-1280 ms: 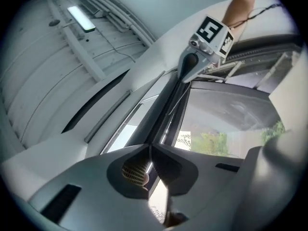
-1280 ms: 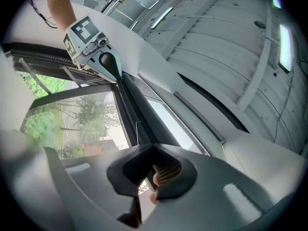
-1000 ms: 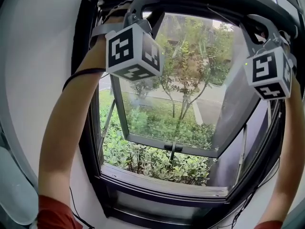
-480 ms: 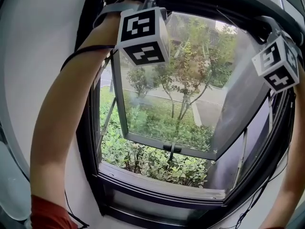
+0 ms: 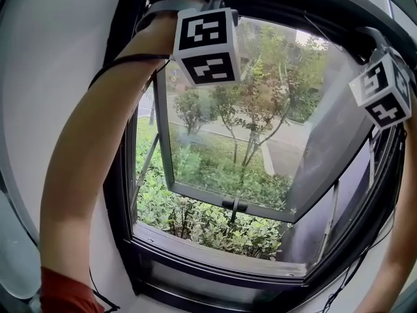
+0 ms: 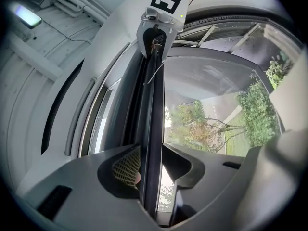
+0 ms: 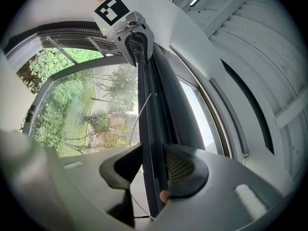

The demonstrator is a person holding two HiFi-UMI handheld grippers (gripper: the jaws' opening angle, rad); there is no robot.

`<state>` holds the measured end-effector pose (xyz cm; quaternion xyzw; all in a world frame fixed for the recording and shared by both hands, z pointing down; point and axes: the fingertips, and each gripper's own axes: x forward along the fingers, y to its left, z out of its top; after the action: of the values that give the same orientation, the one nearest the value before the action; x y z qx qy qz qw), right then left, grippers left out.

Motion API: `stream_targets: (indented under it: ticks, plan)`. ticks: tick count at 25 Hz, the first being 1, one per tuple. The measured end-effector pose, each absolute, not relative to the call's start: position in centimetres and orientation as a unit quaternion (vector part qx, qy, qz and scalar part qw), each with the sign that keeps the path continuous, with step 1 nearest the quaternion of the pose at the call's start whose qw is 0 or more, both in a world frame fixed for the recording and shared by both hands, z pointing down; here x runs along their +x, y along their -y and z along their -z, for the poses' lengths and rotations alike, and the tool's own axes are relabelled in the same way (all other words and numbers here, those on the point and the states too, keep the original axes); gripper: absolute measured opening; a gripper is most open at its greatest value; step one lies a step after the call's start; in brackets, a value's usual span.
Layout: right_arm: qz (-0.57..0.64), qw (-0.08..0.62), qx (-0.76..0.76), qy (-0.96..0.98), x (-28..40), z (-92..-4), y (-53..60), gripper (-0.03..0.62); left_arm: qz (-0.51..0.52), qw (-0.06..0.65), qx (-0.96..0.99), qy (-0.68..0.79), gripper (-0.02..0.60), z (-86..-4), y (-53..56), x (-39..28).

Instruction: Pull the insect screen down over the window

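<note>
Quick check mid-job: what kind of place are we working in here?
Likely an indoor room at a low-floor window facing a garden: its sash is swung outward, shrubs grow just below the sill, and there is a ceiling light overhead.

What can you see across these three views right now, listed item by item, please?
Dark metal window frame: one, black, set in the wall.
Grey-framed glass sash: one, grey, swung open outward.
Slim dark pull bar of the insect screen: one, black, along the frame's top.
Plain wall: one, white, left of the frame.
Leafy shrubs: many, green, outside below the sash.
Small trees: several, green and reddish, beyond the glass.
Ceiling light: one, pale, overhead indoors.
Left arm: one, bare, red sleeve, raised.
Right arm: one, bare, raised.
Left tongs: one, grey, jaws just been opening, bar between them, unclamped.
Right tongs: one, grey, likewise.
</note>
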<state>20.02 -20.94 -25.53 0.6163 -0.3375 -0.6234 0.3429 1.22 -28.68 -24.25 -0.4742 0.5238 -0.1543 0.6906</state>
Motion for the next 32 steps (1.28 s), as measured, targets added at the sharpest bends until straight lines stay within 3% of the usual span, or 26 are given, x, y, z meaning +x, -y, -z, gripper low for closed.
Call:
stream_targets:
  ticks: [7, 17, 32]
  plan:
    - [0.626, 0.332, 0.617, 0.342, 20.1, 25.7, 20.8, 0.153, 0.127, 0.697, -0.473, -0.524, 0.14, 25.0, 27.6, 1.3]
    - [0.625, 0.338, 0.614, 0.342, 20.1, 25.8, 21.2, 0.153, 0.197, 0.67, -0.475, -0.535, 0.175, 25.6, 30.1, 1.3]
    - [0.62, 0.334, 0.62, 0.346, 20.0, 25.5, 21.3, 0.155, 0.21, 0.676, -0.459, -0.537, 0.178, 24.9, 30.0, 1.1]
